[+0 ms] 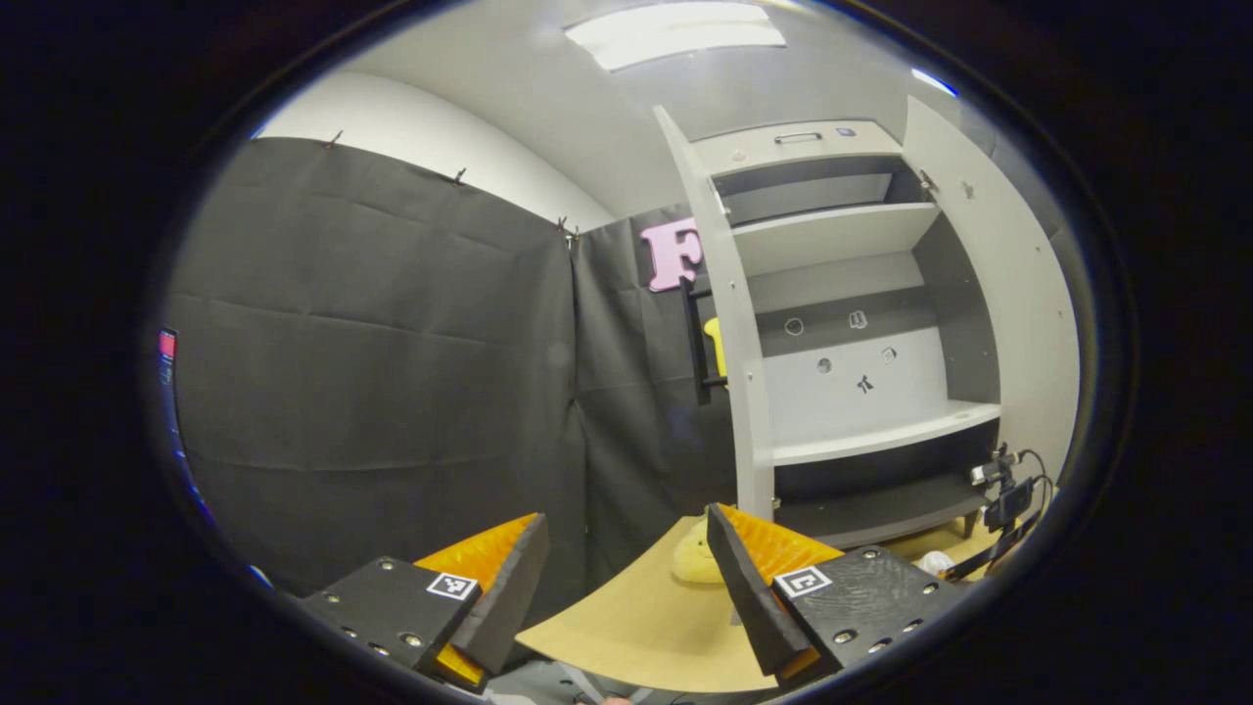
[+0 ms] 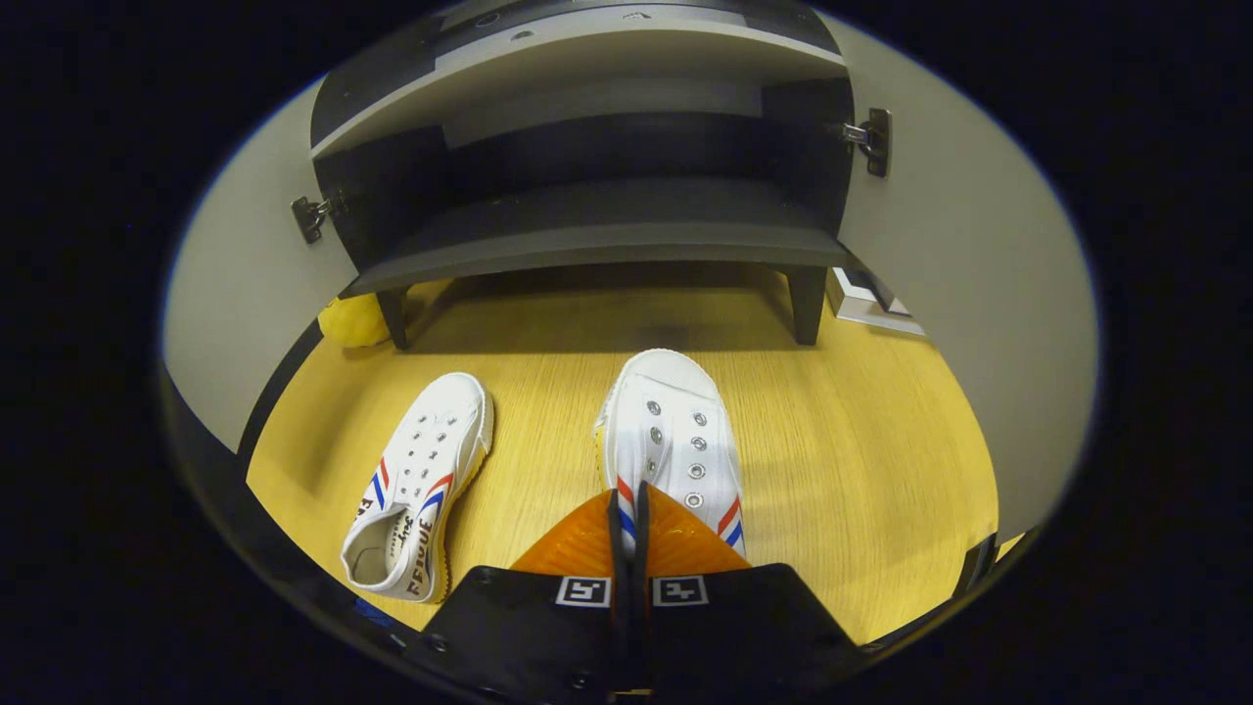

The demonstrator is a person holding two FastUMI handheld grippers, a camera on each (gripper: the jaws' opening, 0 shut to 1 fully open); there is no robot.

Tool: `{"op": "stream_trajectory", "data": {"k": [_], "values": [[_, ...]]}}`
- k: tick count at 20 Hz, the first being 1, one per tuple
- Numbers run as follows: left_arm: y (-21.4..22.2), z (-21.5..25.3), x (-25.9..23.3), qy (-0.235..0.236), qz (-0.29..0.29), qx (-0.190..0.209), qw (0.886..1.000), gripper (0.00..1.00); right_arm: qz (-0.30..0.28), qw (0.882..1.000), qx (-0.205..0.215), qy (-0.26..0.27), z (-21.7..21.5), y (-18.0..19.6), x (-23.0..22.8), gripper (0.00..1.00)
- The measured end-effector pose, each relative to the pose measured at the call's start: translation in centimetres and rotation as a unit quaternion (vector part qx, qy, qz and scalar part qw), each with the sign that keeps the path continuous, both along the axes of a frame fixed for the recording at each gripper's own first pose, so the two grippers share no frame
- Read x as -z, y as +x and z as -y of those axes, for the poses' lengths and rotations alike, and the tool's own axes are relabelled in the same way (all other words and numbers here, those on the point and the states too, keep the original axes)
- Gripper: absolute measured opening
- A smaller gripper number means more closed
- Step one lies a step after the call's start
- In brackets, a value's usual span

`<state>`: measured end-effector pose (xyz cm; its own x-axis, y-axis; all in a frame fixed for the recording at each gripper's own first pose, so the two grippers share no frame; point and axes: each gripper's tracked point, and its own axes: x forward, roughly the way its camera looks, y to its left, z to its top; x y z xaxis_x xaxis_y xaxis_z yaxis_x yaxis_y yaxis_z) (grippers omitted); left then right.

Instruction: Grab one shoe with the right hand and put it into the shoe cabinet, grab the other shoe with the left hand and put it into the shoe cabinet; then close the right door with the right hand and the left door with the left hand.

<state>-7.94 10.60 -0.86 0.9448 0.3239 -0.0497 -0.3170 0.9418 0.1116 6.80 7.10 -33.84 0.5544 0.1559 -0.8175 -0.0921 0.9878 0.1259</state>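
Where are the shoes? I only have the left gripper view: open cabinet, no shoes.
Observer: One white canvas sneaker with red and blue stripes lies before the grey shoe cabinet, a matching second sneaker beside it.
Operator: Right gripper?
Observer: The right gripper is at the second sneaker's heel, fingers pinched on its side wall.
Operator: Lifted?
Observer: Not yet; it looks flat on the light wooden floor.

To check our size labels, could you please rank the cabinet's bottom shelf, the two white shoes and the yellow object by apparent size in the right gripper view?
1. Bottom shelf.
2. Right shoe and left shoe: similar, unranked.
3. Yellow object, partly hidden.
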Motion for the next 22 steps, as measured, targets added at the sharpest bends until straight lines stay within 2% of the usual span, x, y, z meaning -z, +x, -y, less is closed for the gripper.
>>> {"op": "stream_trajectory", "data": {"k": [3,11,22], "values": [[0.8,0.8,0.2,-0.003,-0.001,0.014,1.0,0.94,0.029,1.0,-0.009,0.0,0.2,0.2,-2.4,0.01],[2.3,2.6,-0.2,-0.01,0.011,0.044,0.999,0.94,0.101,0.994,0.007,0.029,1.0,2.3,-10.9,0.01],[1.9,3.0,-0.2,-0.018,0.019,0.049,0.998,0.94,0.205,0.976,0.005,0.068,0.1,6.4,-22.5,0.01]]}}
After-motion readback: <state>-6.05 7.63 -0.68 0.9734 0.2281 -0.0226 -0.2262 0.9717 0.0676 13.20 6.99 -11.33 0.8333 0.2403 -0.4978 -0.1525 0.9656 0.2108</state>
